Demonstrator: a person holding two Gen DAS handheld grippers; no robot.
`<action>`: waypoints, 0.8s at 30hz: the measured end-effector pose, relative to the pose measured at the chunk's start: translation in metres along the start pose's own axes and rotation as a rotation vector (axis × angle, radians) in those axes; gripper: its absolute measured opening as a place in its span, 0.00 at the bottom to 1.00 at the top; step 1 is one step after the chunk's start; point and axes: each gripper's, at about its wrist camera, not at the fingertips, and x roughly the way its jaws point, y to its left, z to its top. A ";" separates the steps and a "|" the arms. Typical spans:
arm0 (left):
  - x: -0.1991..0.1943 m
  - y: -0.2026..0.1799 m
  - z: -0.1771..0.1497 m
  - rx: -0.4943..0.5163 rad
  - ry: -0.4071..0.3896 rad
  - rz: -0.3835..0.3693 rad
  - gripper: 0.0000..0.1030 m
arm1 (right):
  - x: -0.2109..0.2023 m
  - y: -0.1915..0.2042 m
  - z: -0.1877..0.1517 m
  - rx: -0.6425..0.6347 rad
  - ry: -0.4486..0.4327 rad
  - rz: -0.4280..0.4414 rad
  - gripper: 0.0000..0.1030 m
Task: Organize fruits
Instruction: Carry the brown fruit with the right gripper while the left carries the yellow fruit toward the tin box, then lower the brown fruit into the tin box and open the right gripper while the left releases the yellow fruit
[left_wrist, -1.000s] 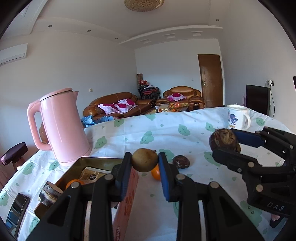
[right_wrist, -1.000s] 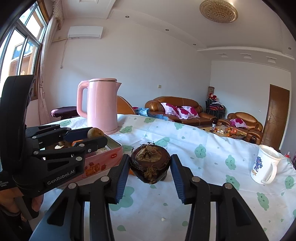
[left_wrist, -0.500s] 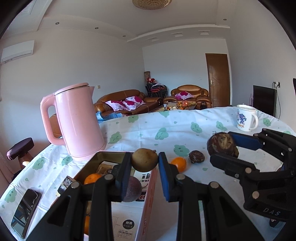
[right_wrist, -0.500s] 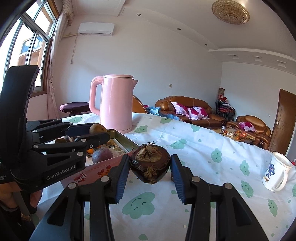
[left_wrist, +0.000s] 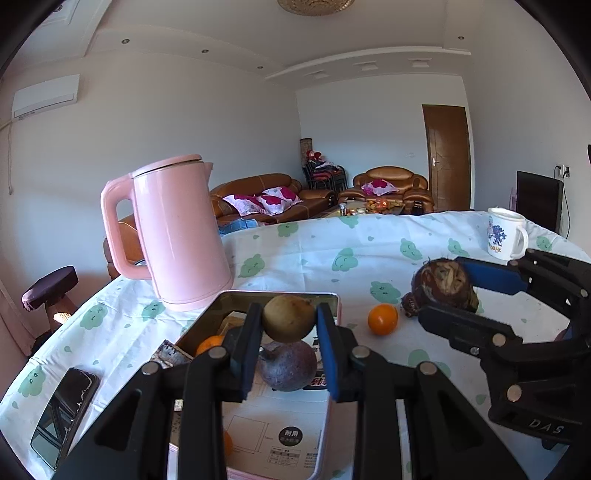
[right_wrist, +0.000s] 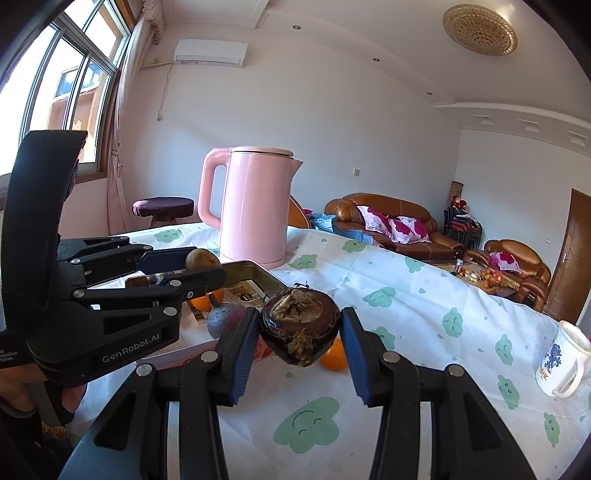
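The left gripper (left_wrist: 289, 325) is matt black plastic with bright metal screw heads, its jaws lined with ribbed blue pads, and it clamps a dull, rough-skinned brown fruit (left_wrist: 289, 318). The right gripper (right_wrist: 299, 332) has the same finish and grips a dark mangosteen (right_wrist: 300, 325) with glossy rind and dry, papery, fibrous top. The tin tray (left_wrist: 236, 299) has a shiny metal inside and printed paper in its bottom. A purple passion fruit (left_wrist: 288, 365) looks matt and dusty; the orange (left_wrist: 383, 319) smooth, faintly shiny. The desk (left_wrist: 332, 258) wears printed cloth. The pink kettle (left_wrist: 181, 236) is smooth satin plastic, the mug (left_wrist: 504, 232) glazed ceramic, the phone (left_wrist: 64, 413) glossy glass
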 end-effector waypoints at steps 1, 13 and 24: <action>0.000 0.002 -0.001 -0.003 0.002 0.003 0.30 | 0.001 0.002 0.002 -0.004 0.001 0.004 0.45; 0.002 0.032 -0.008 -0.041 0.025 0.049 0.30 | 0.019 0.028 0.015 -0.044 0.016 0.047 0.45; 0.009 0.049 -0.013 -0.052 0.063 0.085 0.30 | 0.039 0.044 0.017 -0.060 0.056 0.090 0.45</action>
